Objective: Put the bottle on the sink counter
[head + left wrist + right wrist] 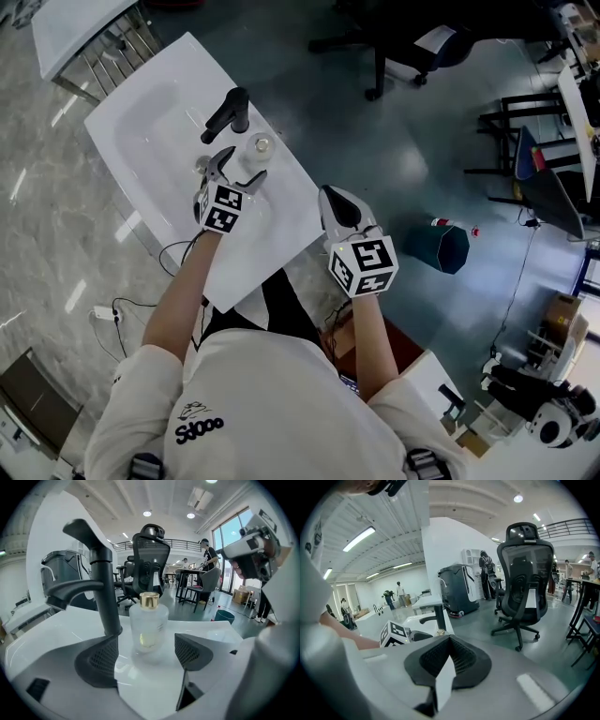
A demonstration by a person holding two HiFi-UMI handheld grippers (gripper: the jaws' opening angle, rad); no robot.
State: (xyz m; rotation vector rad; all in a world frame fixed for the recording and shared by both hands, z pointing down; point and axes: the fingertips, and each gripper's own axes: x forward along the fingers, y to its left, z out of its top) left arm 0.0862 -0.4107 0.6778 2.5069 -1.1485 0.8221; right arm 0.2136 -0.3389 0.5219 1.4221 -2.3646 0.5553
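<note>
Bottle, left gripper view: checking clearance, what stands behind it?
A black chair, out on the floor past the counter. The faucet stands beside the bottle, not behind. The bottle hides part of the chair's base.

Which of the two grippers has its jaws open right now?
The left gripper: its jaws stand wide apart, with the bottle upright on the sink counter just ahead of them, untouched. The right gripper has its jaws pressed together on nothing.

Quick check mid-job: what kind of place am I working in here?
Likely an open office or lab hall, not a bathroom: the sink stands alone on a bare floor, with an office chair and desks nearby.
</note>
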